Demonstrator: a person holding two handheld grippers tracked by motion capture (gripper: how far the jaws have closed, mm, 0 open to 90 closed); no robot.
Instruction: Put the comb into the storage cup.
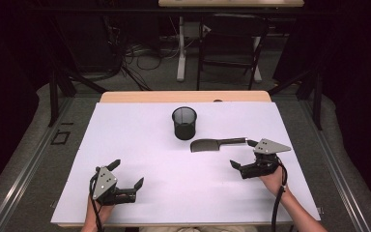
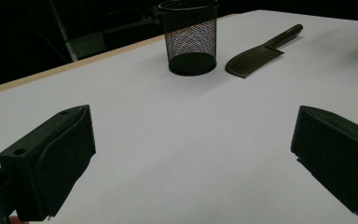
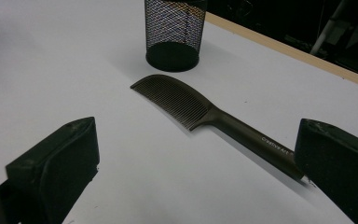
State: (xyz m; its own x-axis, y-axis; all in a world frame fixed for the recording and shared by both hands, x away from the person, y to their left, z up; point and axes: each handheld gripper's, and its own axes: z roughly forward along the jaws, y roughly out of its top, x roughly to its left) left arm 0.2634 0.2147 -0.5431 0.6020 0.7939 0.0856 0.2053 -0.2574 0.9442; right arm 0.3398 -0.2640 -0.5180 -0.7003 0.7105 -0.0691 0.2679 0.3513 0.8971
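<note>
Comb (image 1: pixel 217 144) of dark brown plastic, with a curved toothed head and a long straight handle, lies flat on the white table surface (image 1: pixel 140 145); toothed head points toward the table's middle, handle runs out toward the person's right; in the right gripper view the comb (image 3: pixel 200 114) shows fine teeth along its curved edge and small white lettering near the handle's end; nothing grips it. Black wire-mesh cup (image 1: pixel 184 123), cylindrical and upright, stands just beyond the comb's head, near it but apart from it; in the left gripper view the cup (image 2: pixel 189 37) stands to the left of the comb (image 2: pixel 261 51). Right gripper (image 1: pixel 244 153), held in the person's right hand, sits beside the handle end of the comb; its jaws stand wide apart and hold nothing; in the right gripper view the handle's end passes behind the right-hand jaw, and whether it touches that jaw cannot be told. Left gripper (image 1: pixel 127 173), held in the person's left hand, rests low near the table's near-left area, well apart from comb and cup; its jaws likewise stand wide apart with bare table between them. Wooden table edge (image 1: pixel 183 96) shows beyond the white surface; a dark chair (image 1: pixel 232 43) stands on the floor farther back.
</note>
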